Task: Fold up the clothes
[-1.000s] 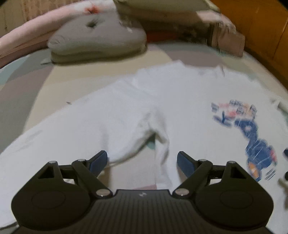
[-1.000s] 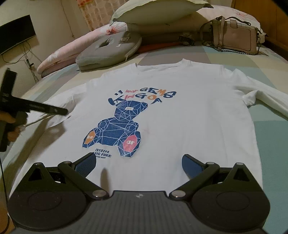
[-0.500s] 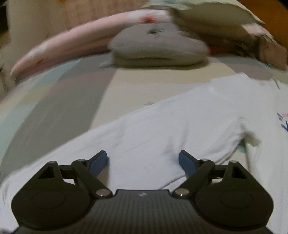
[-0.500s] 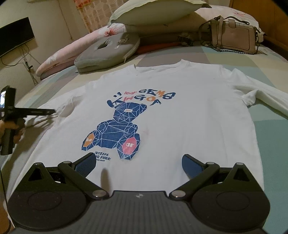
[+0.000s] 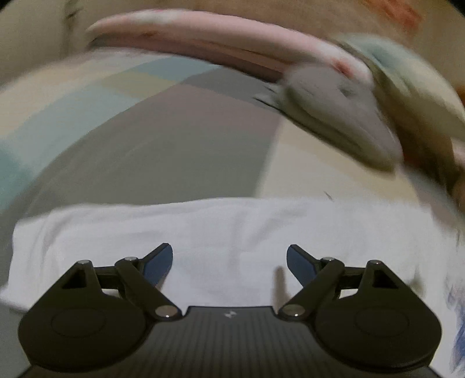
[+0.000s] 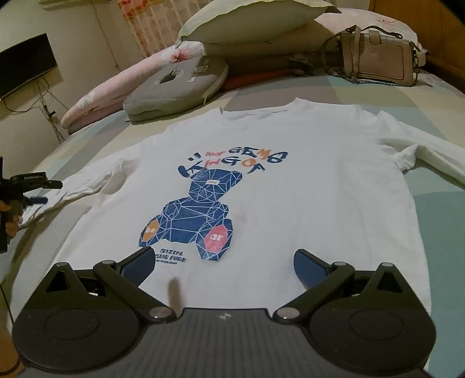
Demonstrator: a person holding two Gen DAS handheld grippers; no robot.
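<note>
White cotton, a long-sleeved shirt (image 6: 290, 180), lay face up and flat on the bed (image 6: 436, 221), its hem just ahead of the right gripper (image 6: 223, 263), whose jaws stood wide with nothing between them. One sleeve (image 5: 203, 232) stretched sideways directly under and ahead of the left gripper (image 5: 229, 261); its jaws were closing but far apart, the pads clear of the cloth.

Risks, as I judged them: the left view was smeared, so a pinch taken now could land mid-sleeve and not at the cuff, and the fold would come out crooked. A shallow bite might catch only the top layer, or snag the bedsheet beneath. Dragging the sleeve could also pull the smoothed body askew, since the right gripper was not pinning it.

Print beyond the right gripper showed a blue bear (image 6: 197, 215) with "bear GEMS KING OF" above it, "be" and "ar" on its feet, "CRYSTAL CLEAR PURE" below. A grey cushion (image 6: 177, 87), pillows (image 6: 250, 26) and a handbag (image 6: 377, 58) lay farther off.
</note>
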